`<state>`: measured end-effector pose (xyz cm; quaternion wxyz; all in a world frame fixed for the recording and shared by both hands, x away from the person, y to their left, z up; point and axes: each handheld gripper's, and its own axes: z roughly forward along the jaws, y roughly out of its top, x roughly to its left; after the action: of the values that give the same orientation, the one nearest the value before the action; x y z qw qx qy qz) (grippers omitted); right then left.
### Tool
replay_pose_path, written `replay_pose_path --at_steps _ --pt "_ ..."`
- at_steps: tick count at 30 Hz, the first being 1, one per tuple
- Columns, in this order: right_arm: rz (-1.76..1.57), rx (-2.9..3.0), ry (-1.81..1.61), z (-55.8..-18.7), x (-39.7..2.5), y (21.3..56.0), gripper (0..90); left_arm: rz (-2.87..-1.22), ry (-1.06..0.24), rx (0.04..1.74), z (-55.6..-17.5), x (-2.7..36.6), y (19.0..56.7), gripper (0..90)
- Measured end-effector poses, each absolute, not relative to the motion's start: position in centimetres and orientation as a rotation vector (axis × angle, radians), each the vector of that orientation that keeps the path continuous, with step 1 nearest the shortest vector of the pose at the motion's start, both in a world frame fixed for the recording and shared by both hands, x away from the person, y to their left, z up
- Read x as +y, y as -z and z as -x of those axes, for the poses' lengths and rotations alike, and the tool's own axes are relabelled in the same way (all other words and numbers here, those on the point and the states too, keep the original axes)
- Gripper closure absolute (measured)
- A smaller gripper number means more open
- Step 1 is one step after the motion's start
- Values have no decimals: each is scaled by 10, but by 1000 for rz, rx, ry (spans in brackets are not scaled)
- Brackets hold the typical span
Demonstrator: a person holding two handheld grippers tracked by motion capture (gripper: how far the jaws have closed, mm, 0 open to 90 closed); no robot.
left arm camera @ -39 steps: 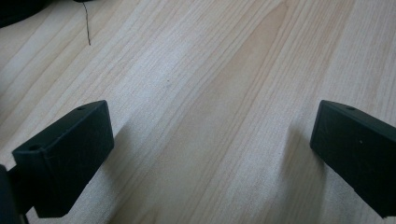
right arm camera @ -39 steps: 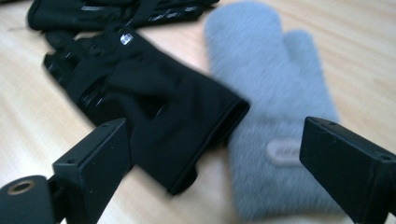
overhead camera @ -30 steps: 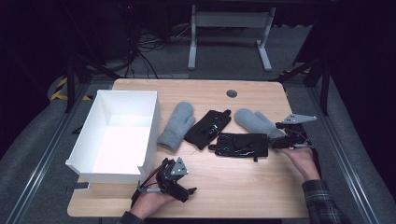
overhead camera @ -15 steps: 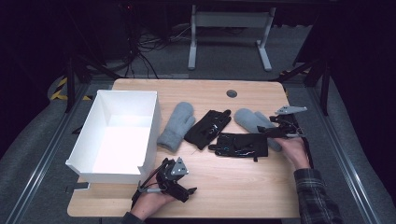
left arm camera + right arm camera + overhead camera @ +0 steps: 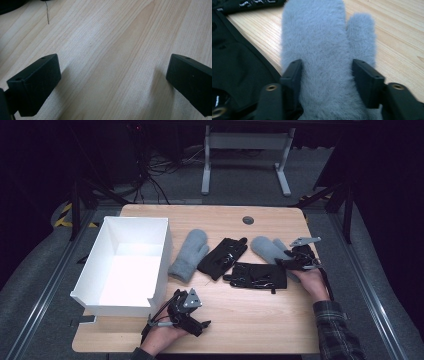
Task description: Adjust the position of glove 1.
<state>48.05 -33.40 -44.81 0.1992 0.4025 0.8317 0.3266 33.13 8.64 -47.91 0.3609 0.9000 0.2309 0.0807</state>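
High view: the right gripper (image 5: 299,261) sits at centre right over the wrist end of the grey mitten (image 5: 267,248), whose lower edge touches a black glove (image 5: 256,275). The left gripper (image 5: 186,312) rests at lower centre near the white box (image 5: 165,250).

Left gripper view: jaws wide apart, holding nothing, over bare surface (image 5: 112,50).

Right gripper view: jaws straddle the mitten's cuff, apparently pressing the pile. Risk: the left jaw borders the glove and may snag it on lifting.
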Motion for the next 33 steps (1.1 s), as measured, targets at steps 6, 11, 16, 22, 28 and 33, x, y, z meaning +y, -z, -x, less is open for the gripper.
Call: replay_pose_path --at_steps 6,11,16,22,28,33 --pt "-1104 2319 -932 -479 -338 446 770 -2318 -208 595 -331 86 479 1" --pt "-1106 2283 -943 -478 -344 438 822 -2318 -208 595 -331 86 479 1" --pt "-1111 2241 -984 -475 -352 429 826 -2321 -207 604 -331 86 479 2" --pt "-1109 2196 -1063 -467 -357 412 827 -2321 -207 604 -331 86 479 1" --pt "-1097 2217 -1104 -456 -353 400 826 -2321 -207 604 -331 86 479 2" --pt "-1084 2238 -1132 -446 -345 394 827 -2321 -207 605 -331 86 479 2"
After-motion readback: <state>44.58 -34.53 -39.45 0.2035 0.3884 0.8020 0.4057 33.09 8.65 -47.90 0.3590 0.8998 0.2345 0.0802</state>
